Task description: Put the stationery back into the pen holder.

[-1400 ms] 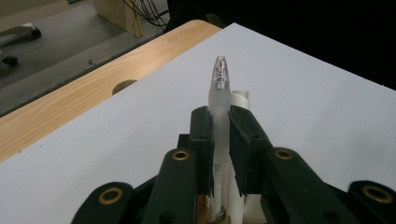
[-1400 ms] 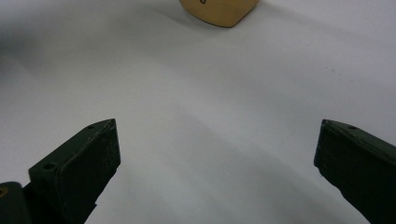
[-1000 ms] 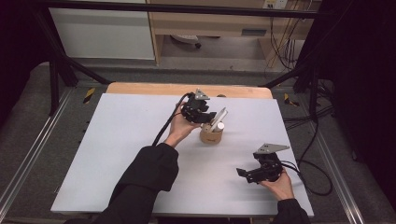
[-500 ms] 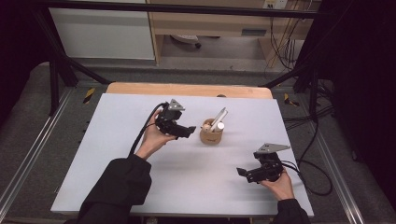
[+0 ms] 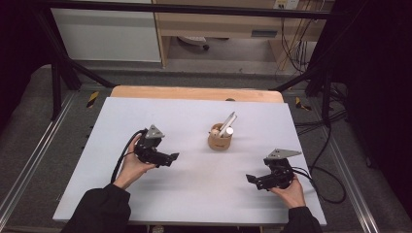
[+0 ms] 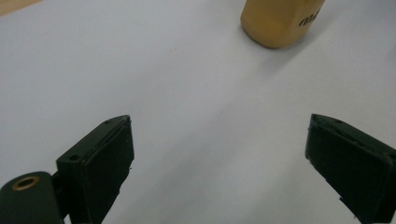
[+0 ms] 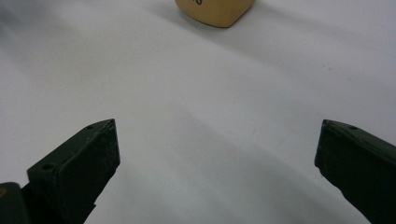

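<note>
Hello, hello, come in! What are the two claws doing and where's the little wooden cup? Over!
Left gripper open, empty. Right gripper open, empty. Wooden cup upright mid-table, white stick leaning inside, untouched. Nothing between.

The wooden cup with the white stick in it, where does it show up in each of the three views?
High view: wooden cup stands right of table centre, between the two grippers.
Left gripper view: its base at the top edge, right of centre.
Right gripper view: its base at top centre.
Shared landmark: the white tabletop.
</note>
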{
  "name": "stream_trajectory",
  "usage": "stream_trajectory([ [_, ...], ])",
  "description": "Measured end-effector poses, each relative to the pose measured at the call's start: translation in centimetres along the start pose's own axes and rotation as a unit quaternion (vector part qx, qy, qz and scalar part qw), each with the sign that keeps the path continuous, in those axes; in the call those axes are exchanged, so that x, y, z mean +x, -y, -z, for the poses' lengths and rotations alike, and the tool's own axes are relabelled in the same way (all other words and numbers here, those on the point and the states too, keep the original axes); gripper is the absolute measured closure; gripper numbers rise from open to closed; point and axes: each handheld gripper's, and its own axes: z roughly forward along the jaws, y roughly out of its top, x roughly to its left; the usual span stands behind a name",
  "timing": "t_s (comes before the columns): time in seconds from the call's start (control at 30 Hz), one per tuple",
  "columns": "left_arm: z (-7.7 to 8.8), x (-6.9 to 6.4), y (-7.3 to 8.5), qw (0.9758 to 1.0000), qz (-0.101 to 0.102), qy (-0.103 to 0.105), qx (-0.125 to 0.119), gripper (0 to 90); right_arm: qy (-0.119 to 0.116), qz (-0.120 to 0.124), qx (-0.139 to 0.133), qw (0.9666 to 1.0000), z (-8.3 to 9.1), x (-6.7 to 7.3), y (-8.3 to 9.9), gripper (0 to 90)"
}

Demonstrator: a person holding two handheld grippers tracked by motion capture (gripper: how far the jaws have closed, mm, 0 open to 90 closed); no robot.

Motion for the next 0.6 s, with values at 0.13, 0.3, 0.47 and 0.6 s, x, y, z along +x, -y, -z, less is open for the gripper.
stream_trajectory([
  [0.13,1.1,0.6,2.1,0.9999,0.008,0.0,-0.011,8.5,0.0,-0.001,0.001,1.0,0.0,0.0,0.0,0.8],
  [0.3,2.2,1.3,4.8,0.9999,0.01,0.0,-0.011,8.7,0.001,-0.005,0.003,1.0,0.1,-0.1,0.1,0.8],
  [0.47,3.3,2.1,7.1,0.9995,0.028,-0.007,-0.012,8.7,0.001,-0.005,0.002,1.0,0.1,-0.1,0.2,0.8],
  [0.6,3.9,2.6,8.2,0.9995,0.027,-0.014,-0.009,7.7,0.002,-0.003,0.005,1.0,-0.1,-0.1,0.2,0.8],
])
